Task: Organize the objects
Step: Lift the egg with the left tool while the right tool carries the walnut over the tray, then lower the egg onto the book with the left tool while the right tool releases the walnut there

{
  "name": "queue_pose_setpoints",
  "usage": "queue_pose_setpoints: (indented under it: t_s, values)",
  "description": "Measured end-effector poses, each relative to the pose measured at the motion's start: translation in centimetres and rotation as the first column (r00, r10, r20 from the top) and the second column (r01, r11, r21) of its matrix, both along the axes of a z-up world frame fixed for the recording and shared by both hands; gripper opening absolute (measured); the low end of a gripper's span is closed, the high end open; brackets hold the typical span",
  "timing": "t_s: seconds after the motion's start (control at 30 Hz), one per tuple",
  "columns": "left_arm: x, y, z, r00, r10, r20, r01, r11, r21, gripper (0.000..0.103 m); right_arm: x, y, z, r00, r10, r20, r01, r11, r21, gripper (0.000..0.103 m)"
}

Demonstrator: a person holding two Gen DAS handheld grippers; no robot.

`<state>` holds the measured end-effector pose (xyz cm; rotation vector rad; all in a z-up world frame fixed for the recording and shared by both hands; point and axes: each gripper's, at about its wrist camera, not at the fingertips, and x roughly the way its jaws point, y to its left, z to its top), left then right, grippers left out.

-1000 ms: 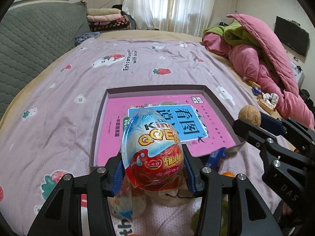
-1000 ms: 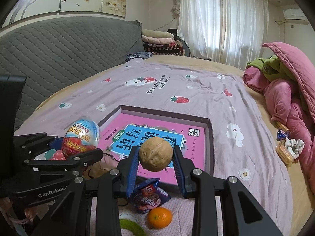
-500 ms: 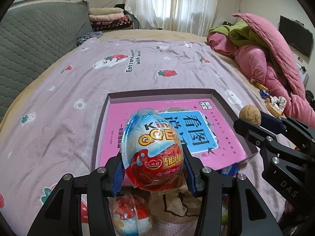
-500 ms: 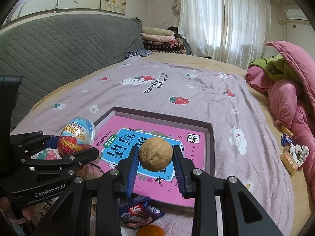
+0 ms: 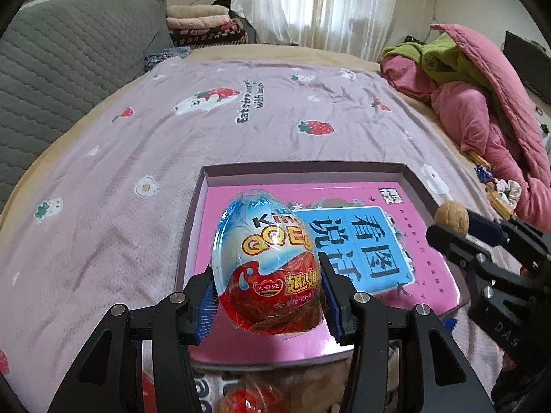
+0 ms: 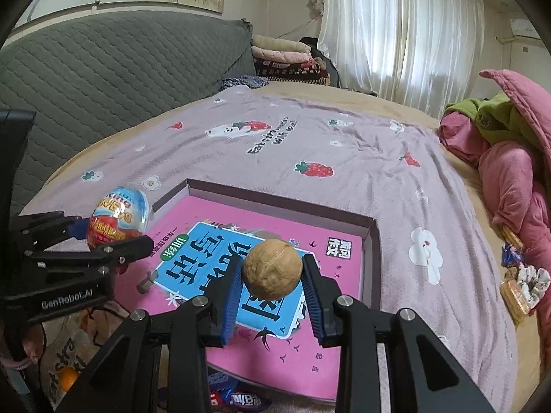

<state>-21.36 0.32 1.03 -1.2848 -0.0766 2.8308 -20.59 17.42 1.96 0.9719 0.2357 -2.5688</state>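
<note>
Two grippers hung over the tray (image 6: 373, 241): the left gripper (image 5: 268, 296) pinched a toy egg (image 5: 267, 268), the right gripper (image 6: 272, 296) a walnut (image 6: 272, 268). Lowering and releasing both inside the tray seemed next.

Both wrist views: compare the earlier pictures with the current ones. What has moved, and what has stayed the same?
Both grippers have advanced over the shallow box; its pink floor now lies beneath them, and the loose snacks in front have slid nearly out of view. Unchanged: the left gripper stays shut on the wrapped toy egg, the right gripper on the walnut. Nothing was released.
</note>
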Motion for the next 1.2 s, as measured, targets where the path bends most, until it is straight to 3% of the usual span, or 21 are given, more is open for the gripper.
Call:
queue_pose_setpoints:
  t_s: [0.33, 1.2]
  values:
    - [-2.2, 0.2, -1.9, 0.999, -0.008, 0.054, 0.008, 1.0, -0.003, 0.052, -1.4, 0.5, -2.2, 0.999, -0.009, 0.052, 0.008, 1.0, 0.014, 0.035]
    - [-3.5, 0.7, -5.7, 0.979, -0.036, 0.199, 0.033, 0.999, 0.017, 0.053, -3.5, 0.0, -6.2, 0.982, -0.004, 0.19, -0.011, 0.997, 0.08, 0.035]
